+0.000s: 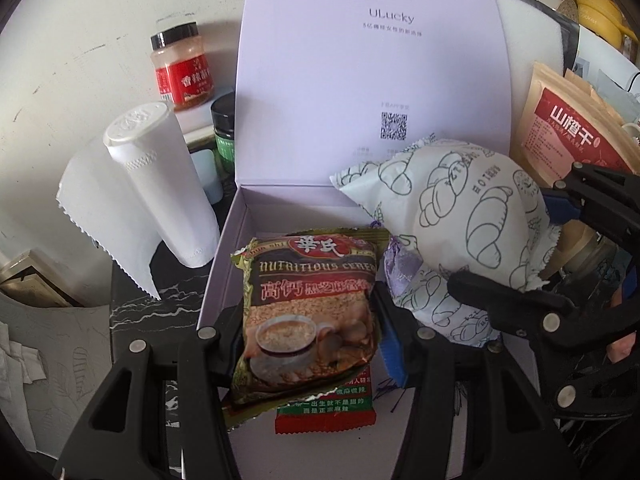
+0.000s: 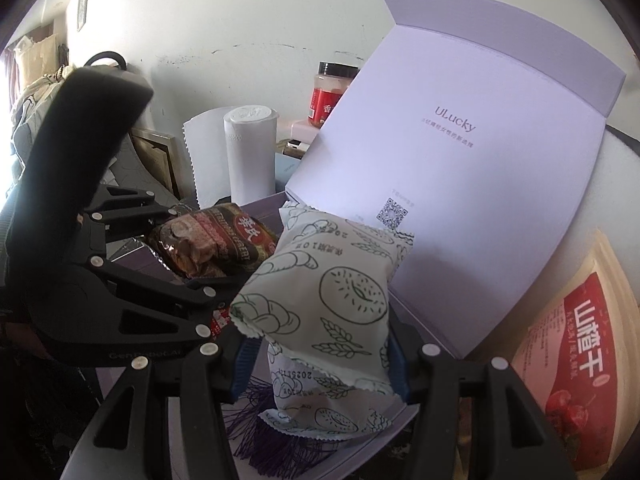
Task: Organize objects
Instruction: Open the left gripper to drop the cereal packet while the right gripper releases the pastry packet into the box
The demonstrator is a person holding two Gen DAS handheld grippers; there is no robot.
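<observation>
We see a brown cereal packet (image 1: 308,312) pinched in our left tongs (image 1: 308,340), over the open lilac box (image 1: 224,264). Our right tongs (image 2: 320,364) squeeze one white bread bag (image 2: 320,300) over the box; a second bread bag (image 2: 316,408) and one red packet (image 1: 326,412) lie inside.

surface: dark marbled countertop (image 1: 132,312) | on it: open lilac box (image 1: 224,264), paper towel roll (image 1: 160,184), dark green-labelled jar (image 1: 224,136), brown pouch (image 1: 560,128)
</observation>
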